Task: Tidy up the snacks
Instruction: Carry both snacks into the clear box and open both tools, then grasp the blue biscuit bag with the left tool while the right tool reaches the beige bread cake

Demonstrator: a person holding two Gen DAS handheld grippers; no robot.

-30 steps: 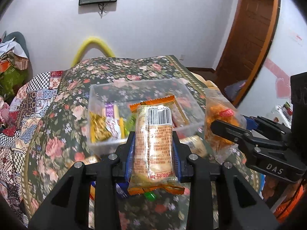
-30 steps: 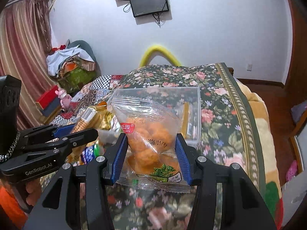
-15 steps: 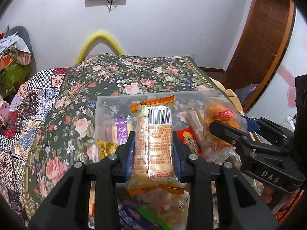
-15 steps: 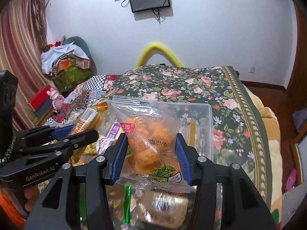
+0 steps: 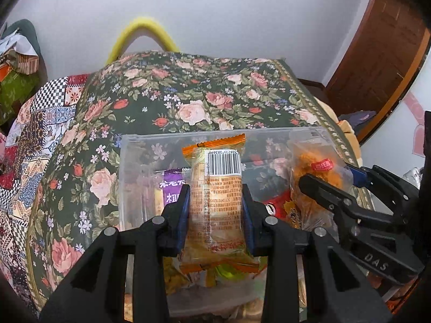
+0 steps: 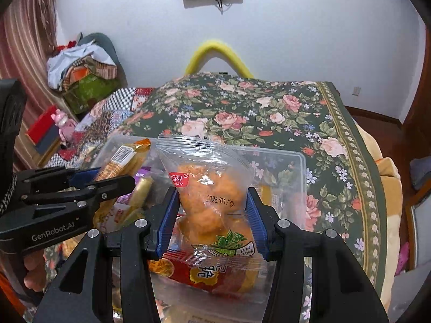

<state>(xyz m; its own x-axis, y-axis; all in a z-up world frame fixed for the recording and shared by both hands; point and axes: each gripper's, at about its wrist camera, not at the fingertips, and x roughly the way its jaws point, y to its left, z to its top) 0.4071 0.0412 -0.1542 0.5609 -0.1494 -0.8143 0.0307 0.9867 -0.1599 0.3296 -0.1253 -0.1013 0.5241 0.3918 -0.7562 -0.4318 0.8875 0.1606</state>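
Note:
My left gripper point(image 5: 215, 204) is shut on a long orange-trimmed biscuit packet point(image 5: 215, 199) with a barcode, held upright above a clear plastic bin point(image 5: 129, 167). Beside it, my right gripper point(image 6: 212, 210) is shut on a clear bag of orange puffed snacks point(image 6: 210, 193), also over the bin point(image 6: 301, 177). Each view shows the other gripper too: the right gripper point(image 5: 323, 185) with its bag point(image 5: 317, 167), and the left gripper point(image 6: 113, 180) with its packet point(image 6: 121, 161). Inside the bin lie a purple packet point(image 5: 172, 191), a red-orange packet point(image 6: 210, 271) and other wrapped snacks.
The bin stands on a bed under a dark floral blanket point(image 5: 204, 102), with a patchwork quilt point(image 5: 32, 134) to the left. A yellow foam arch point(image 6: 215, 53) rises behind the bed. A wooden door point(image 5: 377, 62) is at right, piled clothes point(image 6: 83, 72) at left.
Both grippers have carried their packets forward and down, from short of the bin to over it. The bin now fills the lower part of both views. Neither grip has changed.

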